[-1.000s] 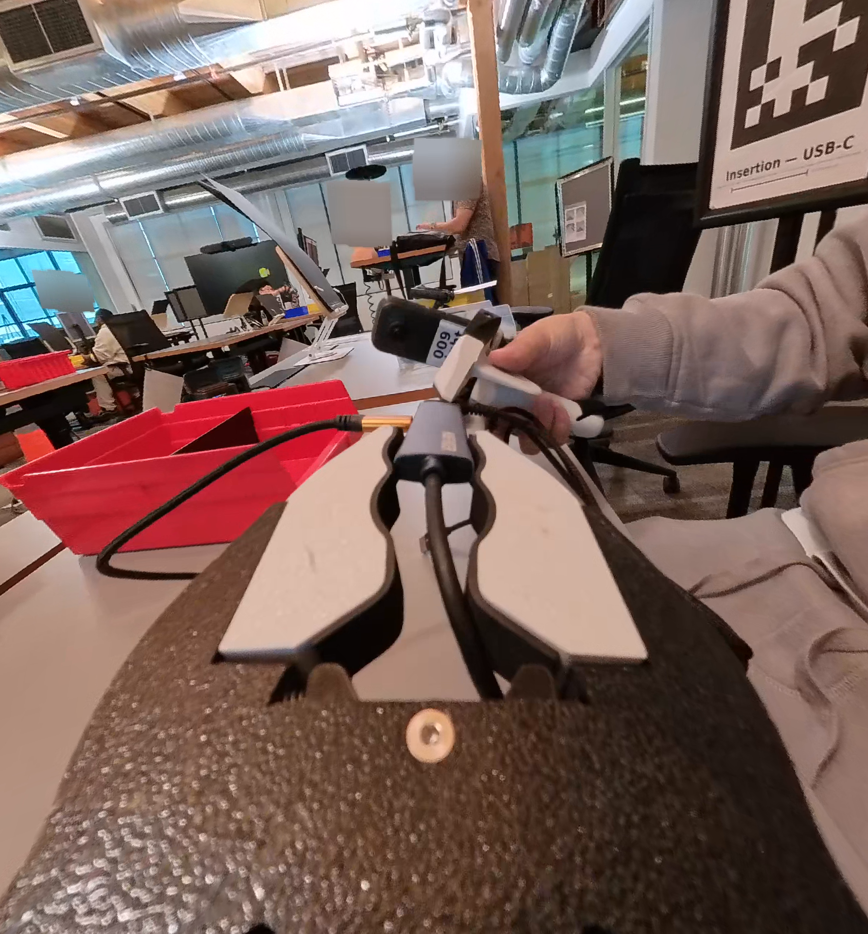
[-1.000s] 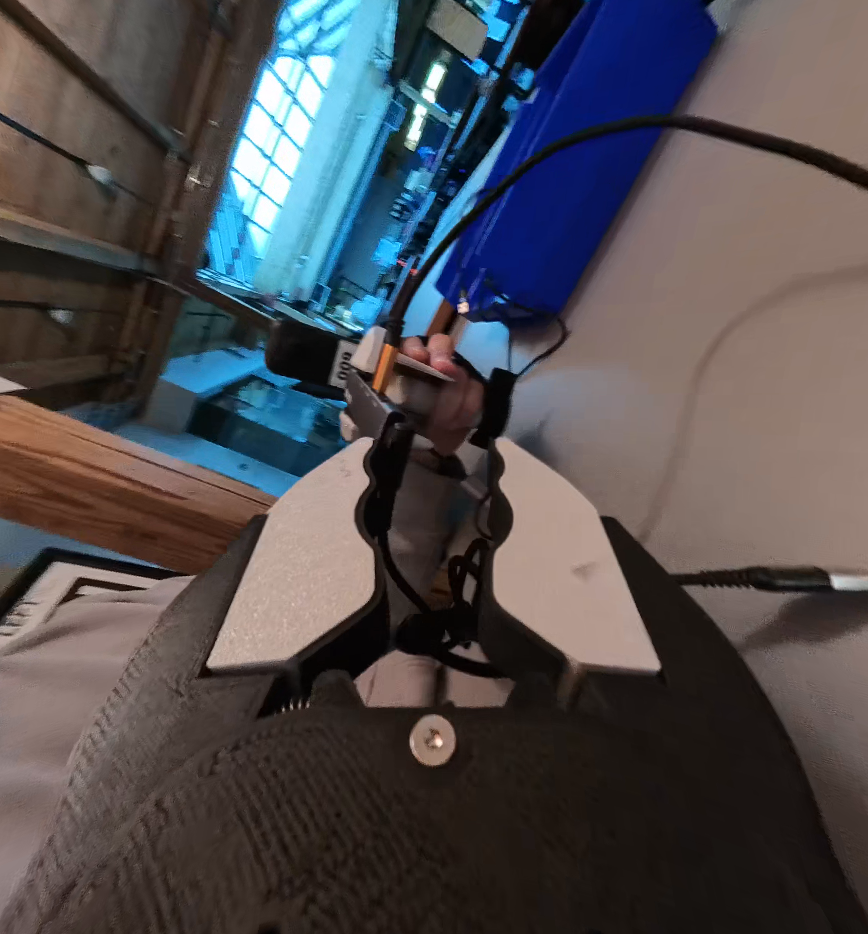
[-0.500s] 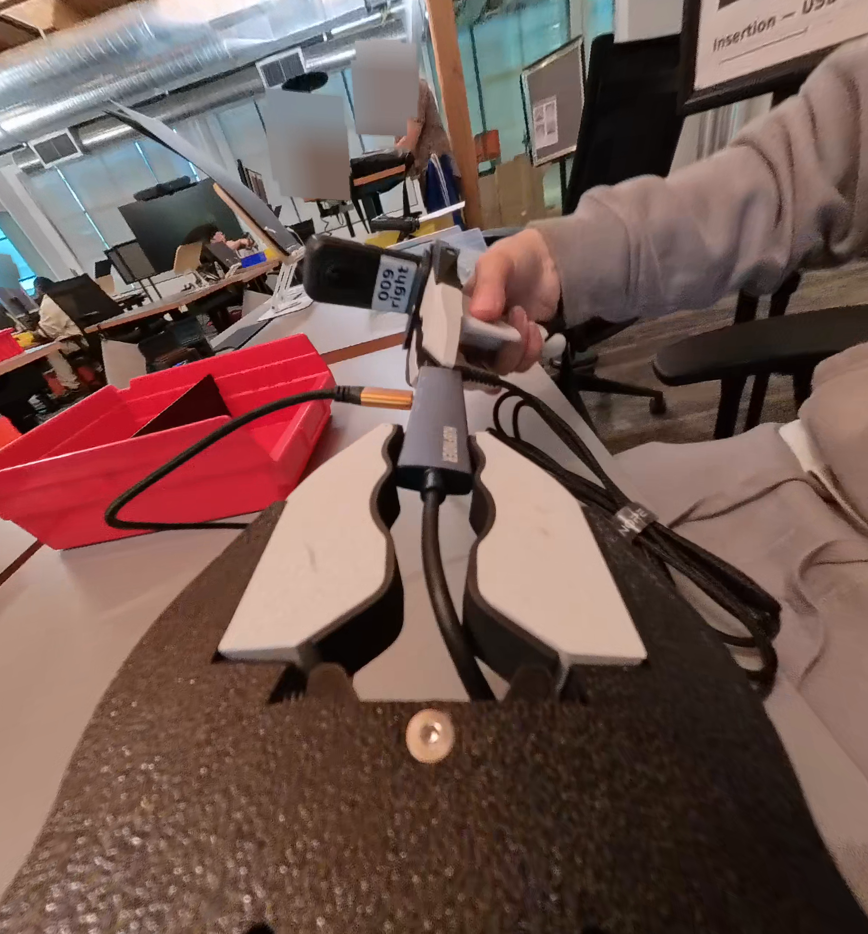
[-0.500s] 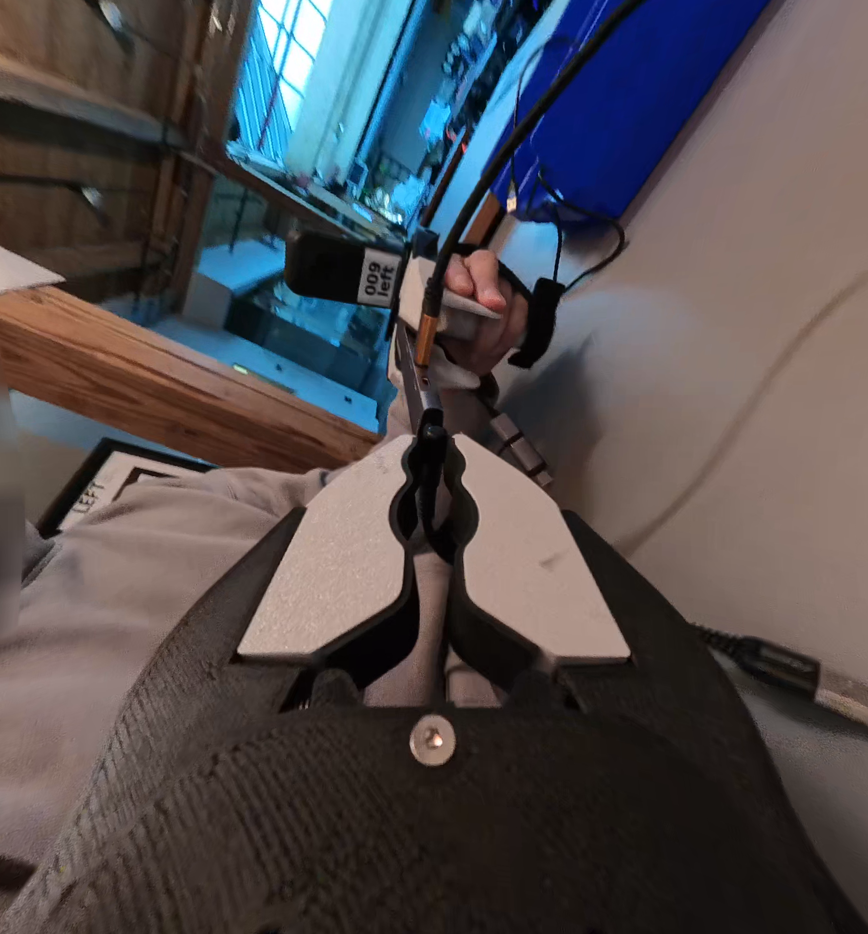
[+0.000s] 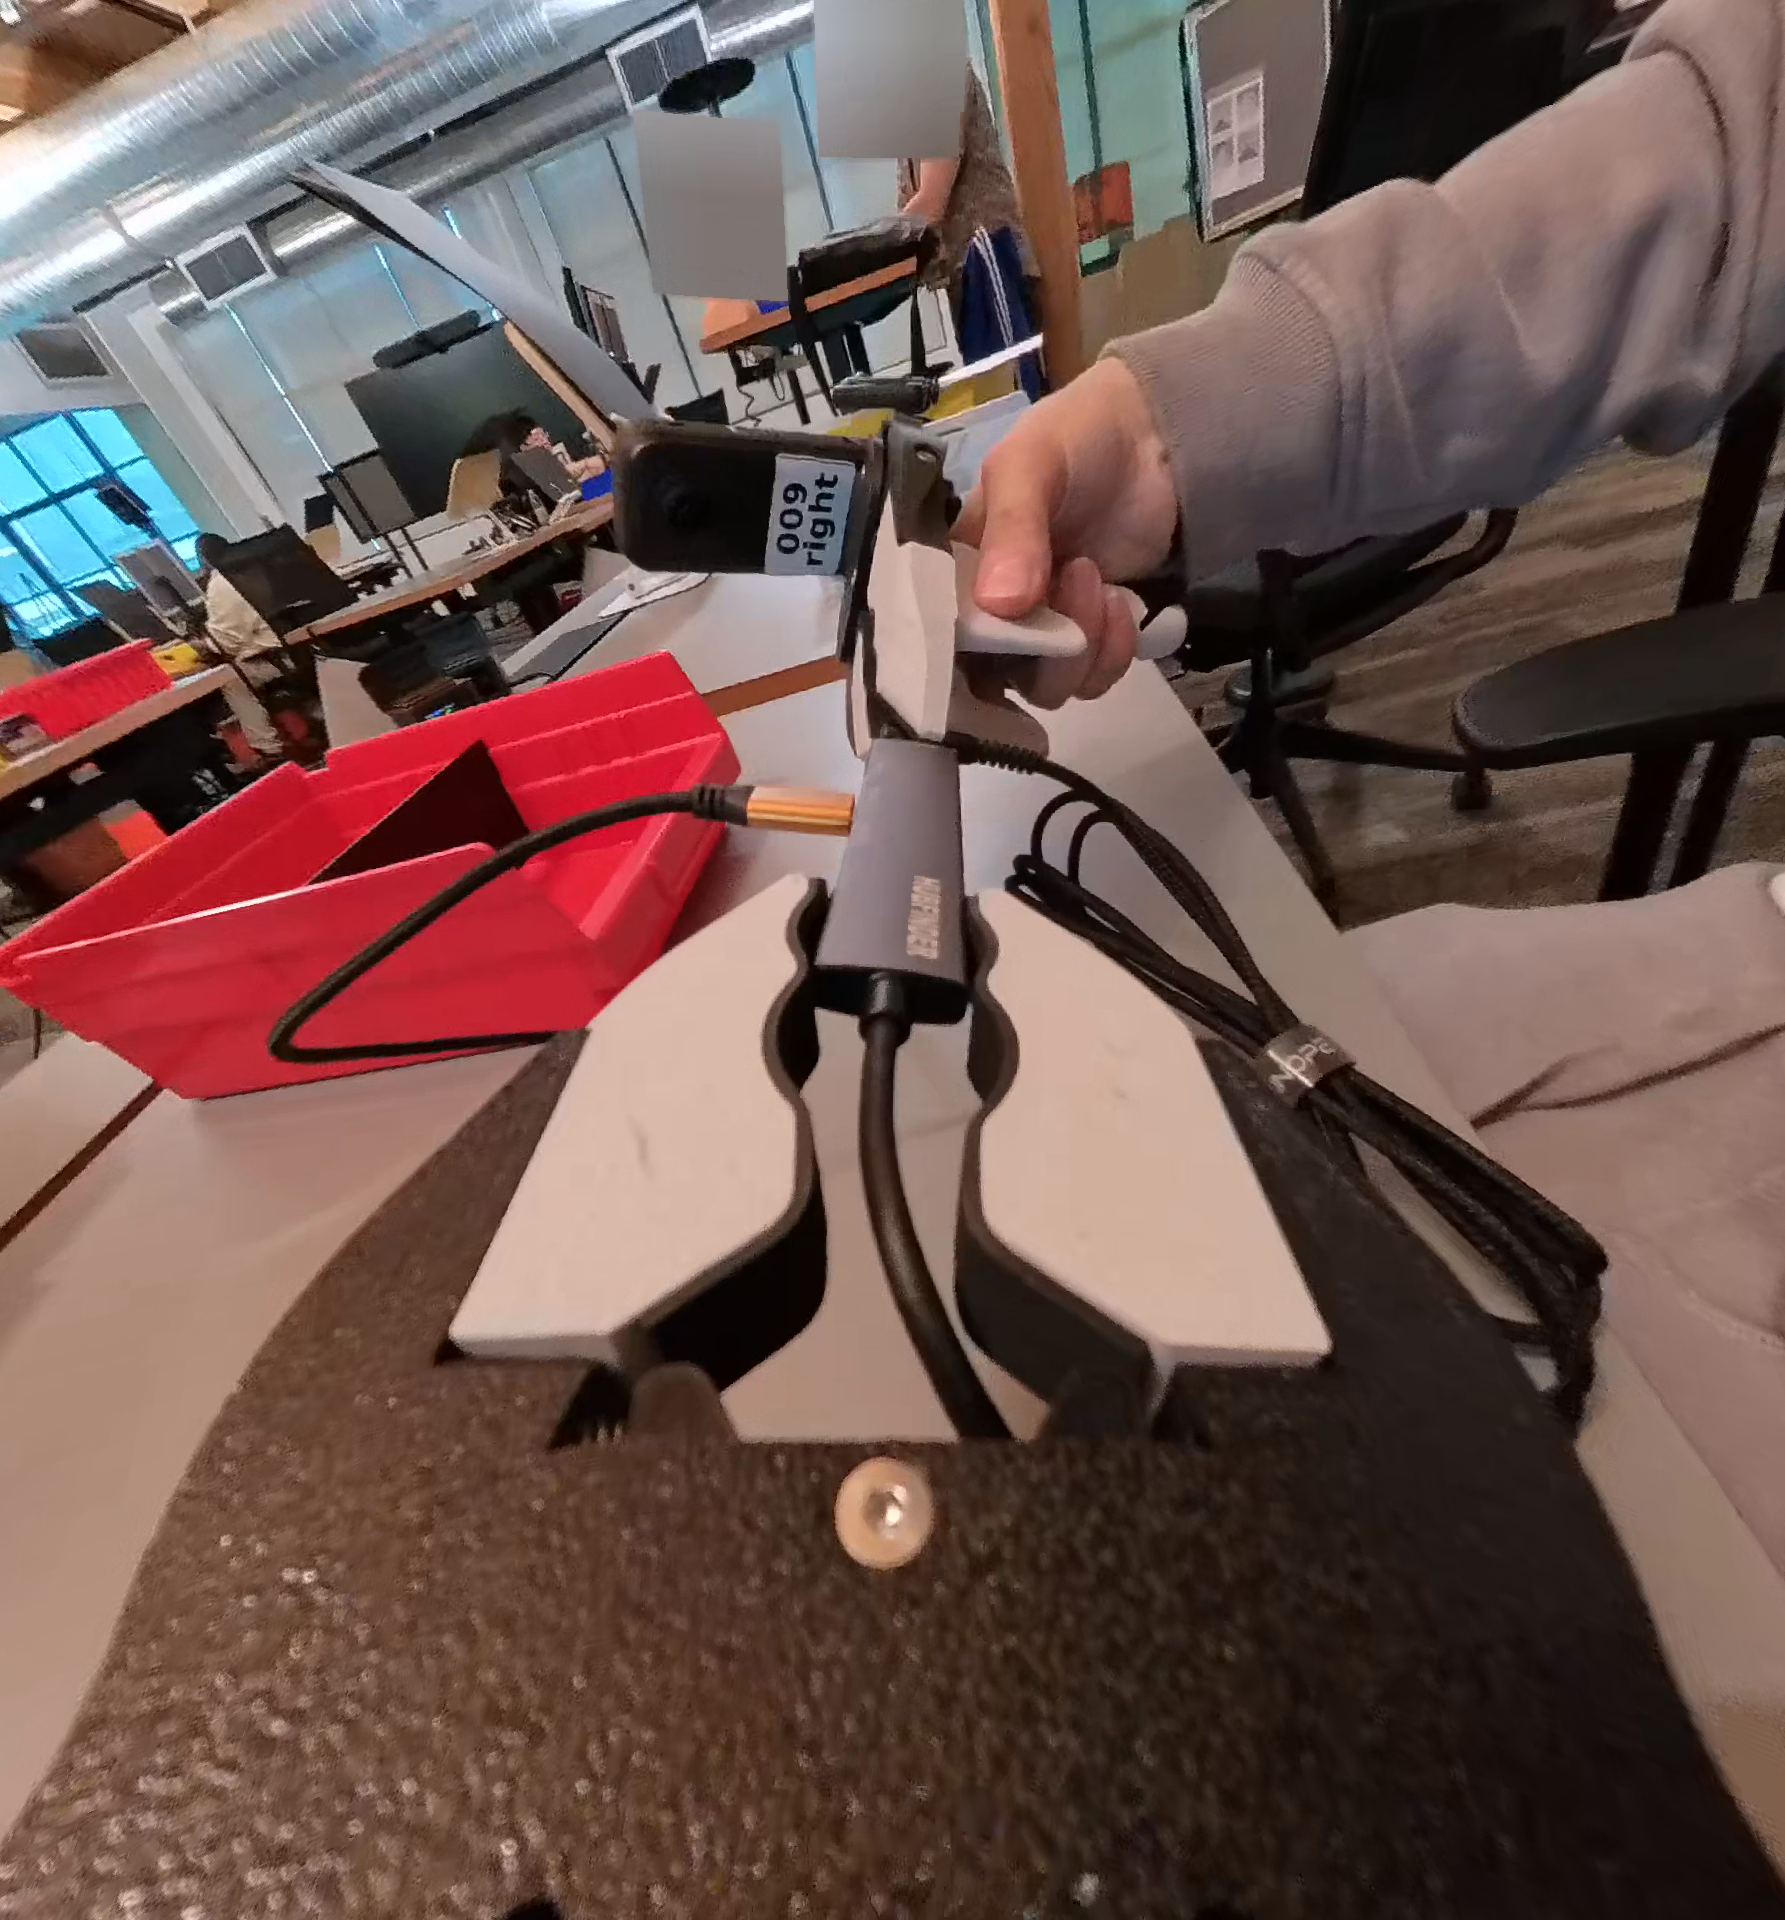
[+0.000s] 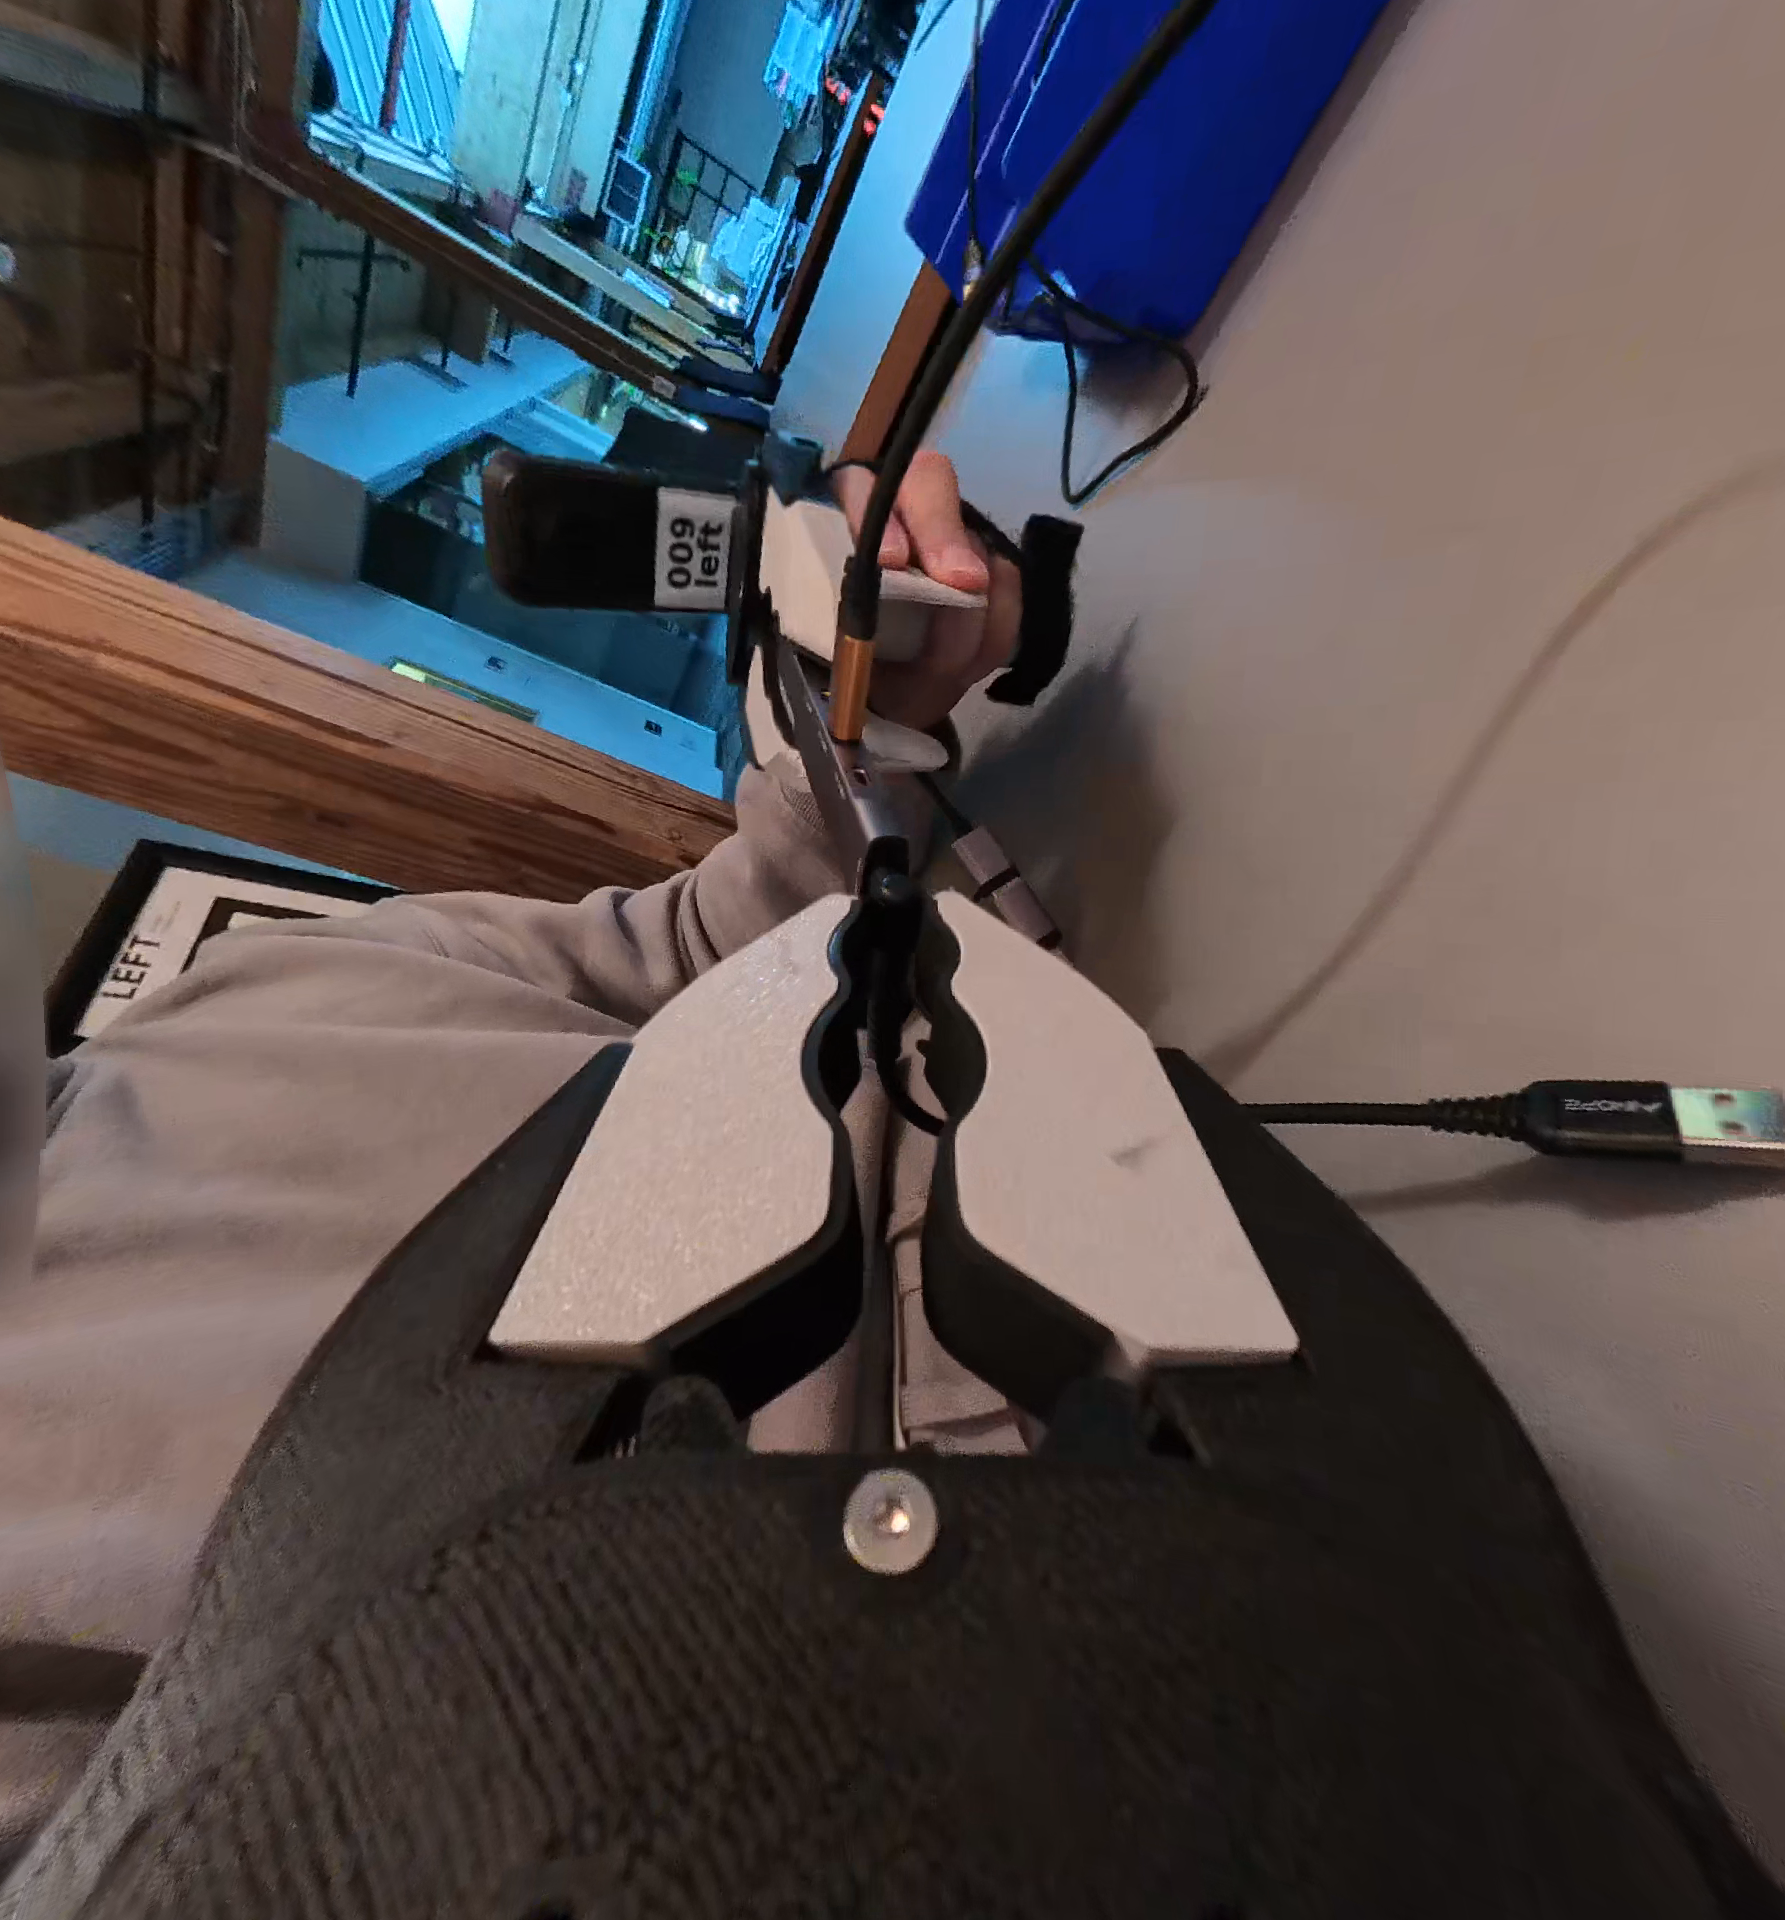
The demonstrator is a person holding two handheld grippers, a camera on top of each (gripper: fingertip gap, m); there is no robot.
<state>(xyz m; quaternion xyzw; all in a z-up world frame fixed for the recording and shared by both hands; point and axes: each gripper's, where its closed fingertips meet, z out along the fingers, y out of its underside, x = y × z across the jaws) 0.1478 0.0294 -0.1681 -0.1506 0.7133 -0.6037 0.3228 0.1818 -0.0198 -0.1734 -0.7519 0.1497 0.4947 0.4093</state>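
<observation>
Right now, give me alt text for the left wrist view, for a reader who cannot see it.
The left gripper is shut on a grey USB hub, whose gold-tipped black cable loops over a red bin on the table. Beyond the hub, a hand holds the right gripper at its far end, above a bundled black cable.

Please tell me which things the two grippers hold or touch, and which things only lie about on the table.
Held or touched:
- slim grey metal USB hub, in the left gripper
- gold-tipped black cable, plugged into its side
- black braided cable, its end in the right gripper

Lying about:
- red plastic bin
- blue plastic bin
- silver USB plug on the grey table
</observation>
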